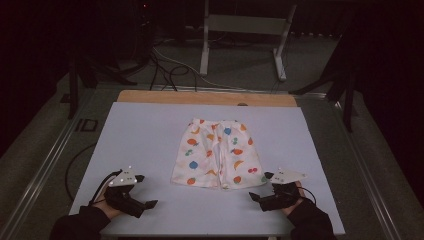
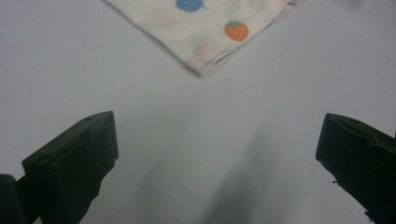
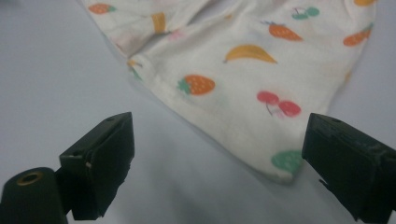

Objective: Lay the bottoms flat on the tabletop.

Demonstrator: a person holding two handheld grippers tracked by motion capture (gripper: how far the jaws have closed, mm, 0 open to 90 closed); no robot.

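The fruit-print shorts point(image 1: 216, 154) lie flat on the bench point(image 1: 140, 145), long axis running away, between the left gripper point(image 1: 145, 191) and the nearer right gripper point(image 1: 259, 186), both jaws apart.

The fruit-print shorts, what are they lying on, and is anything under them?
The fruit-print shorts lie flat on the white table sheet, which covers a wooden tabletop showing along the far edge. Whatever lies beneath the fabric itself is covered and cannot be seen.
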